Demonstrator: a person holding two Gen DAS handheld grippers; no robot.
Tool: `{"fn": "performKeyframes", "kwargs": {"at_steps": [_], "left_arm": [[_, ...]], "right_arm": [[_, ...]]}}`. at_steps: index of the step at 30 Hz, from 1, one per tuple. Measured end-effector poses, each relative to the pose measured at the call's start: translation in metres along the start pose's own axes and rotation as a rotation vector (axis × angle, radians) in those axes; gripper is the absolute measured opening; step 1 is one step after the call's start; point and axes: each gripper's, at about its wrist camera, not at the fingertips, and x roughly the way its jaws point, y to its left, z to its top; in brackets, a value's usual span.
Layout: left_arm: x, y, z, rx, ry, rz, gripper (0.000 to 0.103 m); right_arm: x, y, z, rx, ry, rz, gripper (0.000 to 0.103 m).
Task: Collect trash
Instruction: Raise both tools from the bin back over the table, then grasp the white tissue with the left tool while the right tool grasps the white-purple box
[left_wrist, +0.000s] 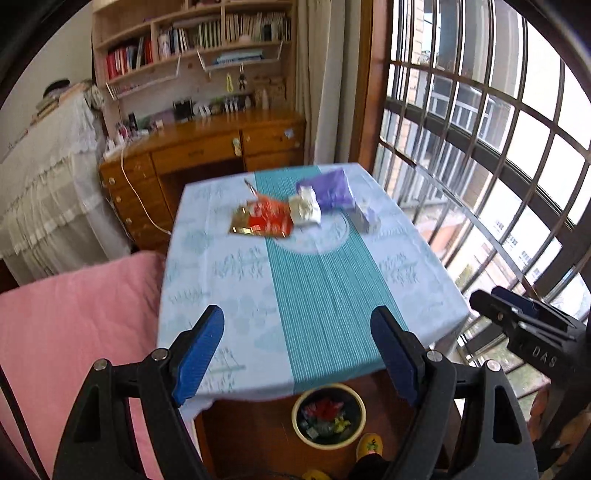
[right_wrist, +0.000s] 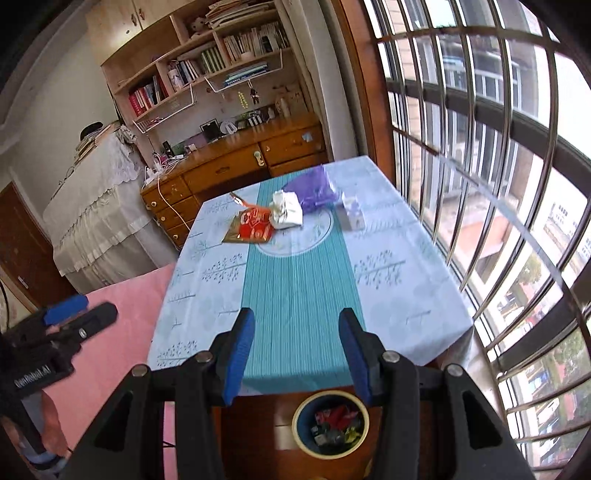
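Observation:
Trash lies at the table's far end: a red and gold wrapper, a crumpled white packet, a purple bag and a small pale carton. A yellow-rimmed bin holding wrappers stands on the floor at the table's near edge. My left gripper is open and empty above the near edge. My right gripper is open and empty beside it, seen from the left wrist.
The table carries a blue cloth with a teal runner. A pink bed lies left, a barred window right. A wooden desk with shelves stands behind. A yellow slipper sits by the bin.

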Motion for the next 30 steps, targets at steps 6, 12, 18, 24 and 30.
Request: {"fn": "performKeyframes", "kwargs": {"at_steps": [6, 12, 18, 24, 30], "left_arm": [[0.020, -0.007, 0.030, -0.014, 0.025, -0.038, 0.080], [0.075, -0.016, 0.064, -0.035, 0.083, -0.053, 0.080], [0.160, -0.026, 0.105, -0.073, 0.191, -0.057, 0.080], [0.260, -0.028, 0.140, -0.185, 0.307, -0.061, 0.080], [0.354, -0.027, 0.164, -0.290, 0.405, -0.036, 0.080]], "right_arm": [[0.014, -0.006, 0.024, -0.021, -0.007, -0.007, 0.048], [0.052, -0.030, 0.062, -0.026, -0.011, 0.009, 0.048], [0.120, -0.068, 0.116, -0.010, 0.039, 0.036, 0.056], [0.219, -0.101, 0.159, -0.035, 0.199, 0.027, 0.056], [0.319, -0.118, 0.174, -0.062, 0.334, 0.028, 0.056]]}}
